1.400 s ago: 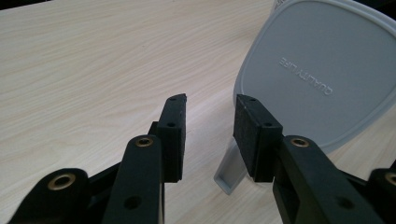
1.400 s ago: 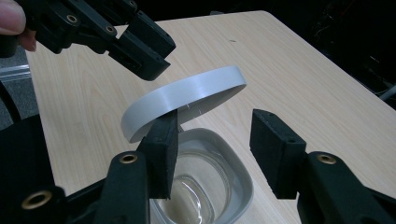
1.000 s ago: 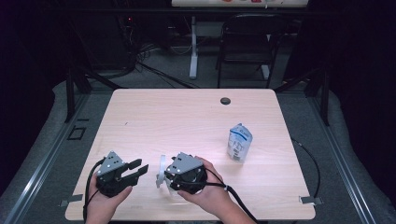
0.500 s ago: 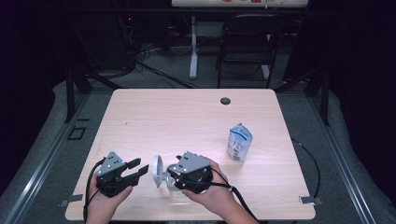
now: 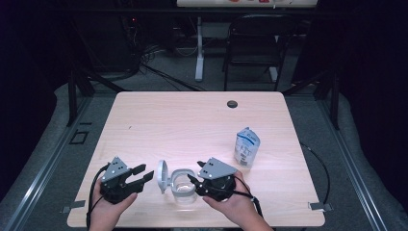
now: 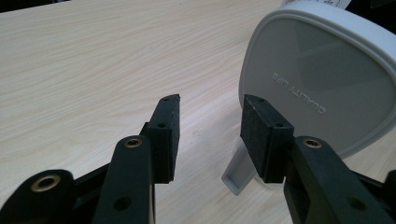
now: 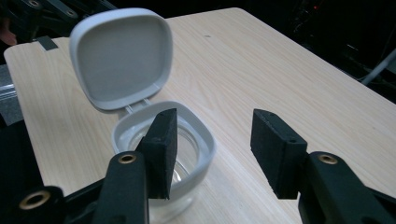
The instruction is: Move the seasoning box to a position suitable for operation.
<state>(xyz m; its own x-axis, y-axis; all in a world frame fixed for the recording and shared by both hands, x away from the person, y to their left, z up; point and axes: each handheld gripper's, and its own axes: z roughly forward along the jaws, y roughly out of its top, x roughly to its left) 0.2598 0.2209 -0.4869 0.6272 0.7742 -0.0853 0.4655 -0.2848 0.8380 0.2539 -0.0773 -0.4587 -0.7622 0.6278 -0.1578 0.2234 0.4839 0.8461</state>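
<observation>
On the left, near the front edge of the table [image 5: 144, 120], the left gripper [image 5: 143, 173] is held low by the left hand [image 5: 108, 207]. Its jaws have just been opening and now stand apart. Nothing is held between them. In the left gripper view, the lid [image 6: 322, 74] is seen just past the right jaw, with a small gap in between.

In the middle, a clear jar [image 5: 183, 190] with a white rim is set on the table between the two grippers. Its lid [image 5: 162, 175] is flipped up on a hinge and stands on the side of the left gripper. The jar is open, and nothing can be made out inside it through the clear sides.

To the right of the jar, the right gripper [image 5: 191, 180] is held by the right hand [image 5: 231, 204]. Its jaws are also apart, and nothing is gripped. In the right gripper view, the left jaw is seen in front of the jar rim [image 7: 205, 140] and the right jaw over bare table.

Farther right, a small blue and white pouch [image 5: 247, 147] is stood up on the table, well apart from both grippers.

The opening step looks done. It is likely that something is to be put in the jar next, maybe the pouch. For that, the right gripper would need to be moved to the pouch and closed on it gently, while the jar is kept from tipping.
</observation>
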